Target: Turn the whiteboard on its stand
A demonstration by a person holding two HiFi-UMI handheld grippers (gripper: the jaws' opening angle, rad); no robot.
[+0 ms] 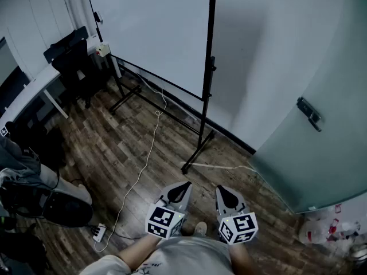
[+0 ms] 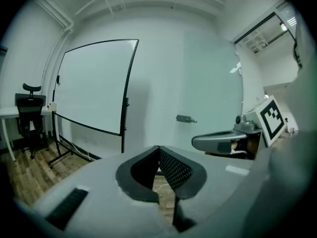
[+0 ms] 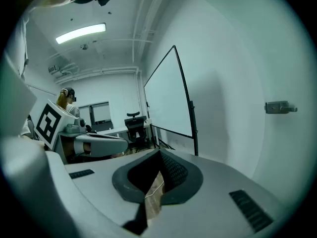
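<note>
The whiteboard (image 1: 155, 33) stands on a black wheeled stand (image 1: 200, 142) near the wall, some way ahead of me on the wood floor. Its white face also shows in the left gripper view (image 2: 94, 83) and edge-on in the right gripper view (image 3: 168, 95). My left gripper (image 1: 182, 189) and right gripper (image 1: 227, 192) hang side by side close to my body, well short of the stand. Both are shut with nothing between the tips. The left gripper (image 2: 158, 150) points at the board, and the right gripper (image 3: 159, 155) points toward its right-hand post.
A pale door with a lever handle (image 1: 309, 114) is at the right. A black office chair (image 1: 74, 62) and a white desk (image 1: 34, 87) stand at the left. A white cable (image 1: 146, 159) runs across the floor to a power strip (image 1: 98, 232). Plastic bags (image 1: 327, 228) lie at the lower right.
</note>
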